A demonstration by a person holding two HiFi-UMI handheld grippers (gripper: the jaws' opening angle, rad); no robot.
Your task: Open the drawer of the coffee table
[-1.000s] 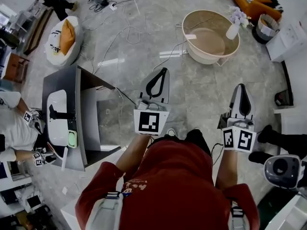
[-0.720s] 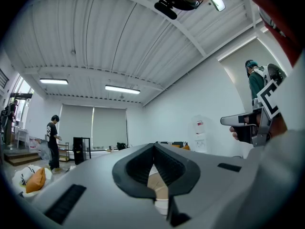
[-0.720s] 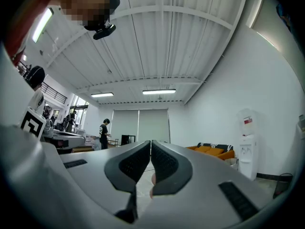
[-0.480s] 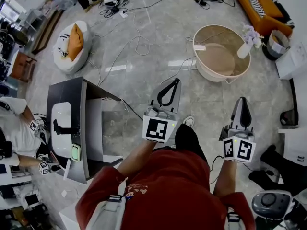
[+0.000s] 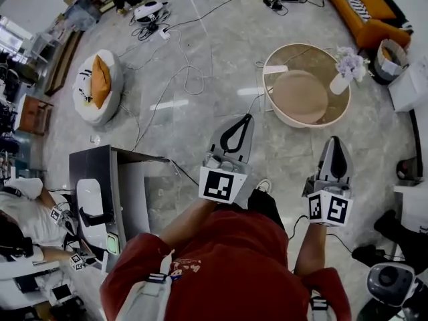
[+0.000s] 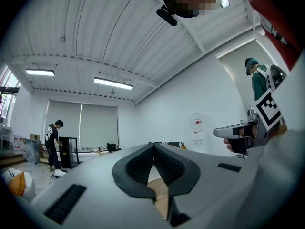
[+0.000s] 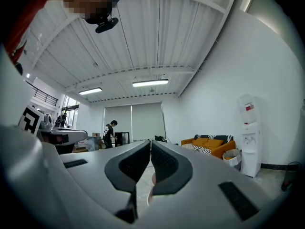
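The coffee table [image 5: 286, 114] is round and beige with a raised rim, standing on the grey marble floor ahead and to the right in the head view. No drawer shows from here. My left gripper [image 5: 247, 118] is held level over the floor, short of the table's near rim, jaws shut with nothing in them. Between its jaws [image 6: 153, 147] a beige sliver shows in the left gripper view. My right gripper [image 5: 335, 140] hangs to the right, also short of the table, shut and empty. In the right gripper view [image 7: 150, 142] it points across the room.
A vase of flowers [image 5: 344, 73] stands on the table's right rim. A dark desk [image 5: 93, 162] with a seated person [image 5: 23, 223] is at the left. A white beanbag [image 5: 97, 85], floor cables [image 5: 180, 52], an orange sofa [image 5: 364, 5] and a basket [image 5: 389, 55] lie around.
Both grippers have been carried together across the floor. The dark desk has slid down and left in the head view, and the round table now lies lower, nearer the grippers.
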